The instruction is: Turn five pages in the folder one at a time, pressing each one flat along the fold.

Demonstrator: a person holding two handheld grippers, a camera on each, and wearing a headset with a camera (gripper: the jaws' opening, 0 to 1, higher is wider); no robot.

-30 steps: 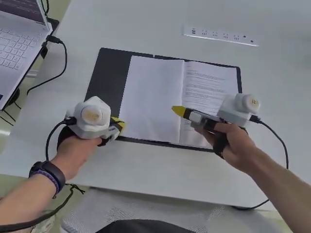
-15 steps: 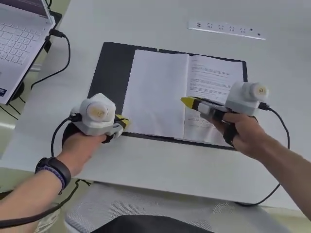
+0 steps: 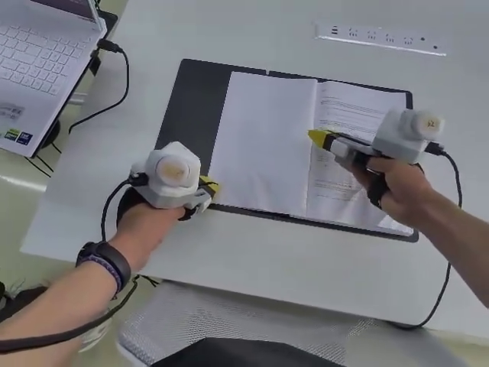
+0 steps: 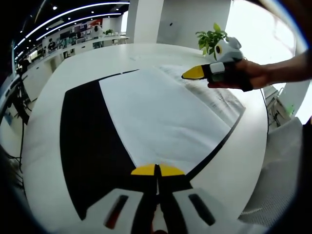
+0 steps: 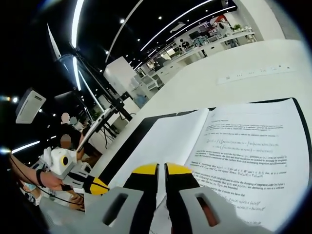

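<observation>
A black folder [image 3: 187,107] lies open on the white table, with a blank white page [image 3: 263,141] on its left half and a printed page [image 3: 359,122] on its right. My left gripper [image 3: 208,186] is shut, its yellow tips at the folder's near left edge [image 4: 122,175]. My right gripper [image 3: 316,138] is shut and held just above the printed page beside the fold [image 5: 195,141], its yellow tips pointing left. In the left gripper view the right gripper [image 4: 194,72] hovers over the pages. The left gripper [image 5: 95,185] appears at the lower left of the right gripper view.
A white laptop [image 3: 38,53] sits at the table's far left with a black cable [image 3: 107,99] trailing toward the folder. A white power strip [image 3: 378,37] lies at the back right. The table's near edge [image 3: 229,283] runs just below the folder.
The head camera has shifted, so the whole scene sits further right. My right gripper has moved up along the fold, away from the folder's near edge. The left gripper stays at the folder's near left edge.
</observation>
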